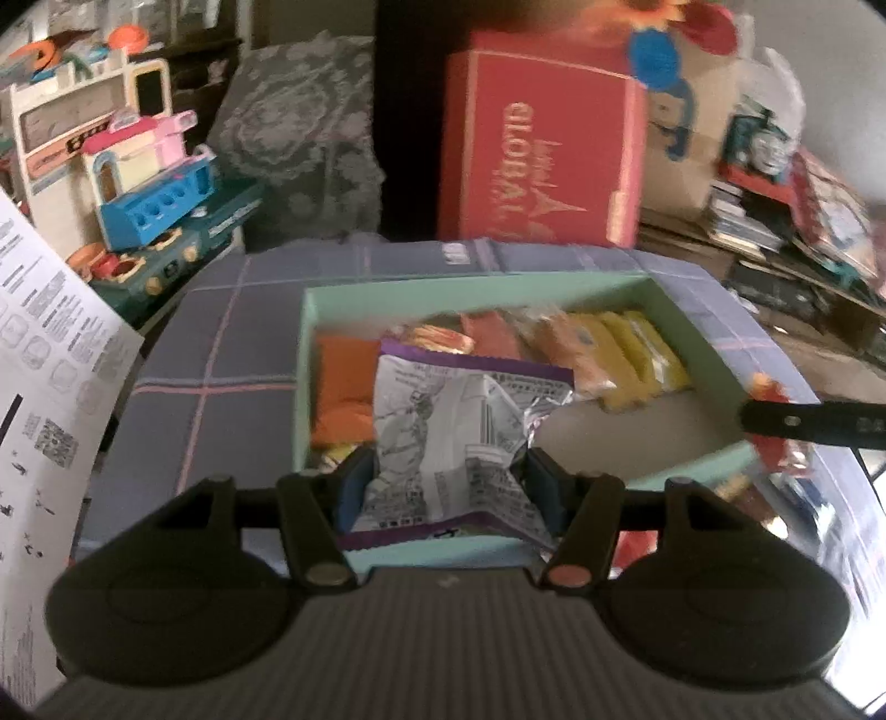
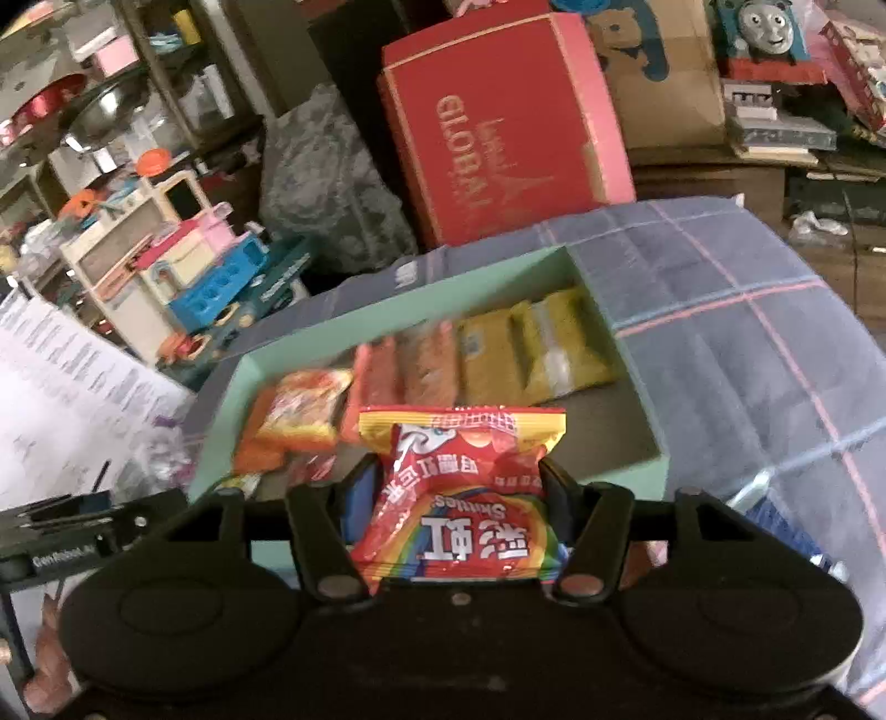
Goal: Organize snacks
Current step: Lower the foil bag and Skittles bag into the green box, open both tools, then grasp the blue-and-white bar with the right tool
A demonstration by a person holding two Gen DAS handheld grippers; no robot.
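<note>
A mint-green box (image 1: 303, 354) lies on a blue plaid cloth and holds orange, red and yellow snack packs (image 1: 626, 354). My left gripper (image 1: 443, 487) is shut on a purple and white snack packet (image 1: 443, 437), held over the box's near edge. My right gripper (image 2: 459, 498) is shut on a red Skittles packet (image 2: 459, 498), held above the near side of the same box (image 2: 637, 387). The right gripper's finger (image 1: 814, 423) shows at the right edge of the left wrist view. The box's front right part is bare.
A red "Global" carton (image 1: 542, 155) stands behind the box. Toy sets (image 1: 138, 177) are stacked at the left, with a printed white sheet (image 1: 50, 354) beside them. Books and a train toy (image 2: 764, 33) pile up at the back right. The plaid cloth (image 2: 747, 343) spreads right of the box.
</note>
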